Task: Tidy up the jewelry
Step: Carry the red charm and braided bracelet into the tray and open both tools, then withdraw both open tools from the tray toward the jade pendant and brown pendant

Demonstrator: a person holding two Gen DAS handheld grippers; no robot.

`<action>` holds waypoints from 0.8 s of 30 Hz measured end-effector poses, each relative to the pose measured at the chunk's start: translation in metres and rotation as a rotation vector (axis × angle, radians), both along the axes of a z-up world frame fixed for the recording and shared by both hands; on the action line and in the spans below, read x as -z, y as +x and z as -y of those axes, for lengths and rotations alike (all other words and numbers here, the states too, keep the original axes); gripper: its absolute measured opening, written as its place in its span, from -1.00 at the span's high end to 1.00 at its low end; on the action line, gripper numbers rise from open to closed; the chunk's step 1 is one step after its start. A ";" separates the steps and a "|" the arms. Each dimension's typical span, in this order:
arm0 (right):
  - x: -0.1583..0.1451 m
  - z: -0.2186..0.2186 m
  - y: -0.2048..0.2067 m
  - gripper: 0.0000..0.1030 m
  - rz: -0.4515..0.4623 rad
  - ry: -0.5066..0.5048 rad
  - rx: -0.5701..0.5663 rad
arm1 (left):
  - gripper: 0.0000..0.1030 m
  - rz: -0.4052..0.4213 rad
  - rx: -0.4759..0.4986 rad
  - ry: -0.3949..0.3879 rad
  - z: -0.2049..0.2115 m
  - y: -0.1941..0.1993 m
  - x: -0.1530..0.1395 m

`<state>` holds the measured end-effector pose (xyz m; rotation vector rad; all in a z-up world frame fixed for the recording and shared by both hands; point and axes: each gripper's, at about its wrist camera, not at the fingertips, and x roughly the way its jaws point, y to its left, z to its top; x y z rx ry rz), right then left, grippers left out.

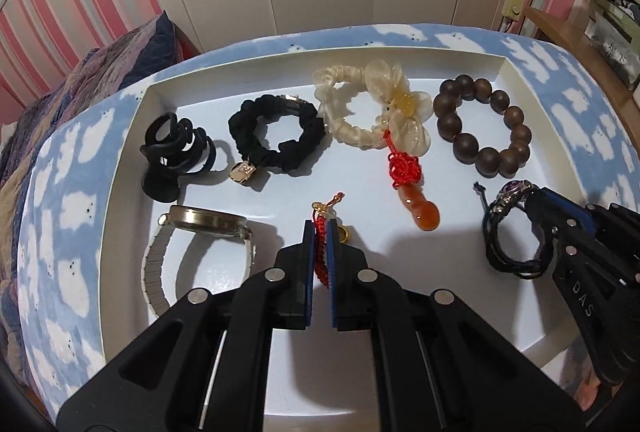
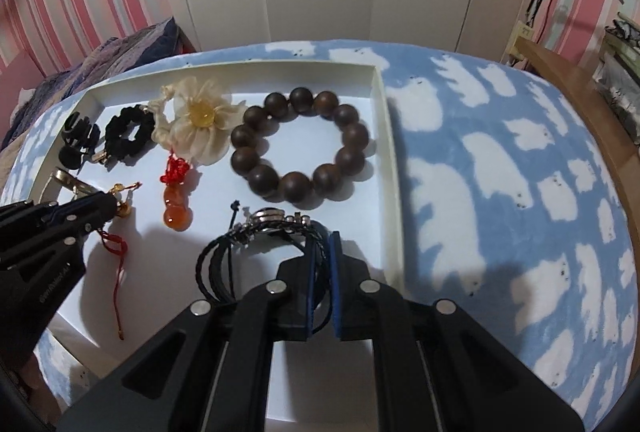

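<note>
A: Red cord bracelet (image 1: 320,252) orientation, location?
B: Long axis near-to-far, above white tray (image 1: 132,136), near centre.
A: Grippers?
B: Left gripper (image 1: 320,232) clamped on it. Right gripper (image 2: 324,244) clamped on black braided bracelet (image 2: 224,260).

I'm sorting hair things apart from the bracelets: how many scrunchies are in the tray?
2: a black scrunchie in the back row beside the black hair claw, and a cream flower scrunchie right of it.
</note>
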<state>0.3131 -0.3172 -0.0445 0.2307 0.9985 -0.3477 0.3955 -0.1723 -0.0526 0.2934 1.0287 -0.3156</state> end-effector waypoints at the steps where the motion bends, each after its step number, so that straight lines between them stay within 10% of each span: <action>1: 0.000 -0.001 0.001 0.82 -0.002 -0.002 -0.005 | 0.92 -0.005 0.001 0.000 -0.001 0.000 0.000; 3: -0.002 -0.004 0.002 0.81 -0.004 -0.006 -0.017 | 0.68 -0.002 0.007 -0.008 -0.002 -0.003 -0.004; 4: -0.004 -0.005 0.001 0.73 -0.001 -0.006 -0.022 | 0.20 0.014 0.012 -0.005 -0.003 -0.007 -0.010; 6: -0.013 -0.008 -0.004 -0.04 0.027 -0.012 -0.027 | -0.35 0.064 0.008 0.000 -0.006 -0.014 -0.022; 11: -0.044 -0.011 -0.024 -0.17 0.101 -0.010 -0.030 | -0.52 0.125 0.017 -0.035 -0.017 -0.037 -0.060; 15: -0.078 -0.022 -0.066 -0.70 0.198 -0.058 -0.026 | -0.92 0.200 0.013 -0.065 -0.041 -0.067 -0.093; 24: -0.089 -0.062 -0.150 -0.95 0.251 -0.160 -0.046 | -0.94 0.289 -0.033 -0.073 -0.119 -0.146 -0.113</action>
